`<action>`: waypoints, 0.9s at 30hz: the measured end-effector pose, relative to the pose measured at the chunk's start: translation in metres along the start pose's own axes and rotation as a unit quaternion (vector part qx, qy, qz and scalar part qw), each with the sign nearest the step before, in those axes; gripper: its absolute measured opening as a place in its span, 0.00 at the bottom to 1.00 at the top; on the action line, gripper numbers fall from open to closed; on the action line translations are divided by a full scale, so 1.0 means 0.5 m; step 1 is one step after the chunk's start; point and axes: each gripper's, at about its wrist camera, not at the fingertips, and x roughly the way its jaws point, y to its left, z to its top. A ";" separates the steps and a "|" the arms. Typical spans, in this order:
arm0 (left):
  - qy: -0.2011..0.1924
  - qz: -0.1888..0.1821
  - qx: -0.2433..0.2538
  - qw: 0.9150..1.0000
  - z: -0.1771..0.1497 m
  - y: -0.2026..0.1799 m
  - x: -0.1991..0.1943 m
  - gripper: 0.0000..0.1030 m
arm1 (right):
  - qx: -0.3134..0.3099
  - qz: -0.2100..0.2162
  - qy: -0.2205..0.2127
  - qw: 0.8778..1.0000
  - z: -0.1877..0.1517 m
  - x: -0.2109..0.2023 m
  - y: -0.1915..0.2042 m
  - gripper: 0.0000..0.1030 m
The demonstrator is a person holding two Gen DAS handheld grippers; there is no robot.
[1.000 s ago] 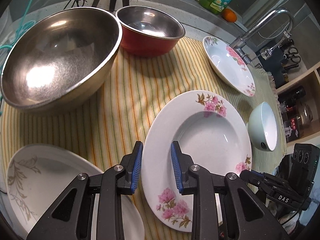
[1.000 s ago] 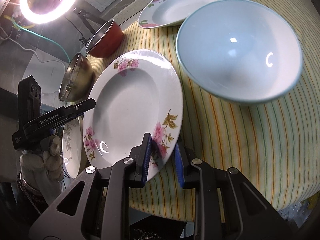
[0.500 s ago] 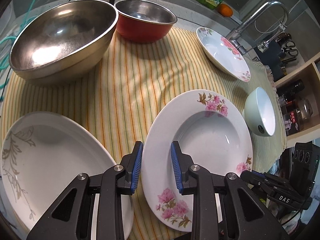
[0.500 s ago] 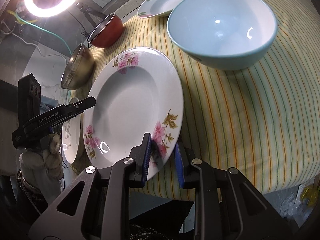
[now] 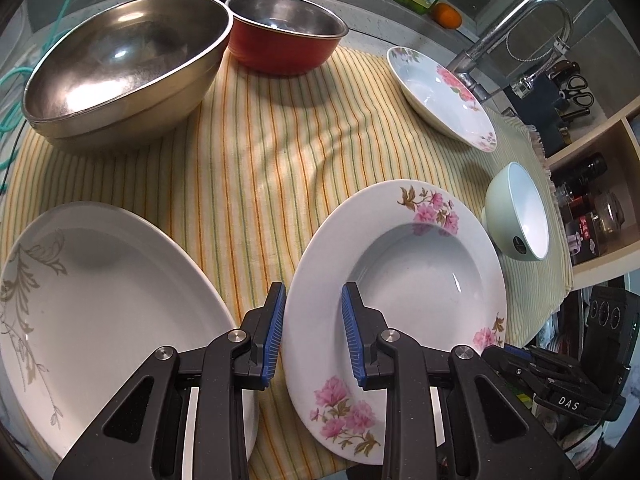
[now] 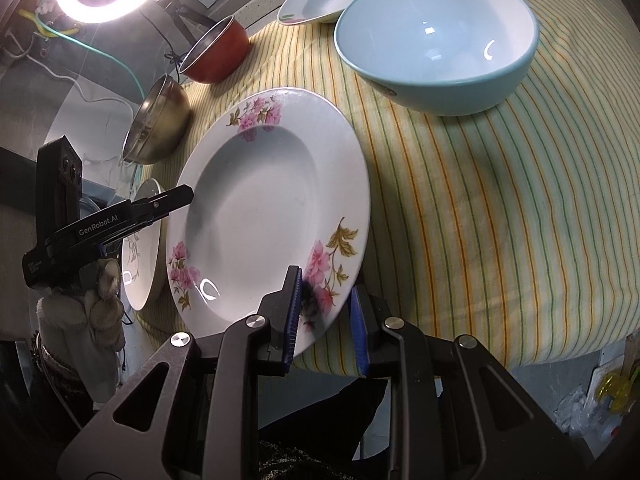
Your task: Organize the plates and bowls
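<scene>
At the near edge of the desk, on the yellow striped cloth [image 5: 256, 152], the pink-flowered soup plate [image 5: 400, 280] is held by both grippers at once. The left gripper [image 5: 312, 328] is clenched on the plate's left rim, one blue pad above and one below it; the right gripper [image 6: 325, 314] pinches the rim on the opposite side, over a printed flower. Gripping two opposite edges probably keeps so wide and shallow a dish level and stops it tipping, which a single pinch at one rim would risk.

Just left of it lies the white oval plate with a grey leaf pattern [image 5: 100, 300], and a second pink-flowered plate [image 5: 440, 92] sits at the far right by the faucet [image 5: 516, 20]. Bowls stand apart: the large steel bowl [image 5: 124, 60] touches the red-sided steel bowl [image 5: 284, 32], and the pale blue bowl [image 6: 440, 36] is near the held plate. The matching far plate looks the likelier stacking partner.
</scene>
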 end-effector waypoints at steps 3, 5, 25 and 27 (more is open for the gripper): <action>0.000 0.001 0.001 1.000 0.000 -0.001 0.001 0.25 | -0.001 -0.001 0.001 1.000 -0.002 0.000 0.002 0.23; 0.000 0.001 0.002 1.000 0.001 -0.001 0.002 0.25 | -0.001 -0.001 0.001 1.000 -0.003 -0.001 0.002 0.23; -0.024 0.003 0.003 1.000 0.009 -0.006 -0.032 0.45 | -0.028 -0.028 -0.011 0.999 0.007 -0.031 0.002 0.37; -0.037 0.000 0.001 0.999 0.011 -0.007 -0.047 0.46 | -0.036 -0.034 -0.019 0.999 0.008 -0.043 0.004 0.53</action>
